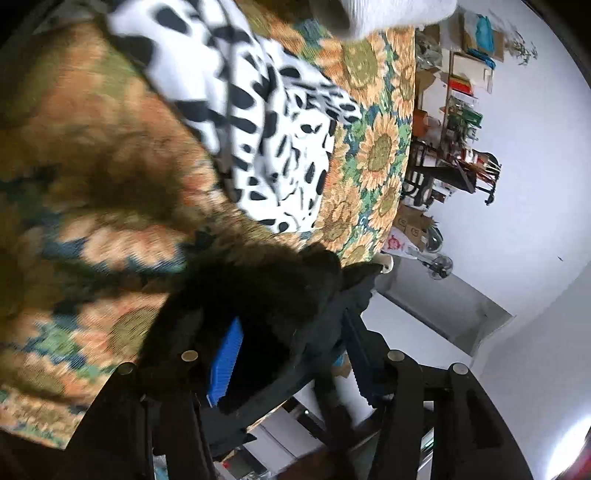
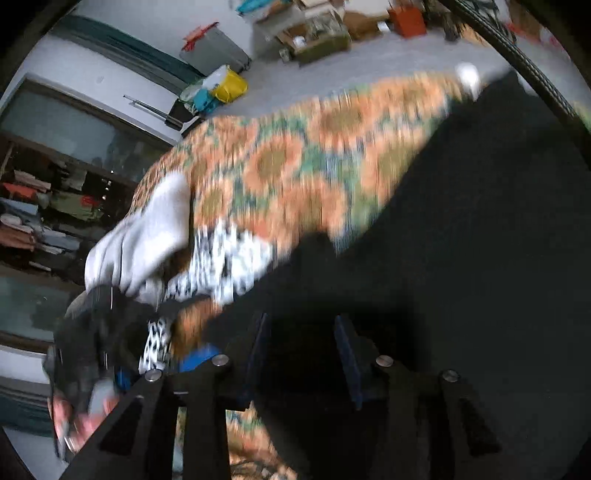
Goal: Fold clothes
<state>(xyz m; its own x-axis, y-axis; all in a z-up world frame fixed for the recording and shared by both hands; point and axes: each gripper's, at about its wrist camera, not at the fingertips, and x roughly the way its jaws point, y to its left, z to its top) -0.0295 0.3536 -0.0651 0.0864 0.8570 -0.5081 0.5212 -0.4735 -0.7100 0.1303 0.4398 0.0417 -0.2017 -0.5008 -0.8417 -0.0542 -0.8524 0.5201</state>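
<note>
Two grippers are mine, one in each hand. From my left gripper [image 1: 295,354] I look along two fingers with blue ribbed pads [image 1: 226,363]; the jaws stand partly apart, and a fold of black cloth [image 1: 269,295] lies over and between them, though the blur keeps me from telling whether the pads press on it. My right gripper [image 2: 301,354] also stands partly apart, its two dark blue pads [image 2: 349,360] clear of each other, with the same black cloth [image 2: 461,240] spread under and in front of them; I cannot see it pinched. I count three garments. The black one is nearest, draped over the near part of the table. One white garment with black spots [image 1: 258,122] lies crumpled further out on the table, just beyond the black one. One plain pale garment [image 2: 147,236] lies at the table's far edge, touching the spotted one; in the left view only a corner of it [image 1: 388,14] shows at the top. All three rest on one sunflower tablecloth [image 1: 380,147]. In the right view my left gripper [image 2: 155,347] shows at the lower left, with some spotted cloth by its fingers and part of the hand [image 2: 74,417] that holds it. Beyond the table are a pale floor, shelves of folded cloth [image 2: 33,214] and boxes [image 2: 317,33] against the walls.
</note>
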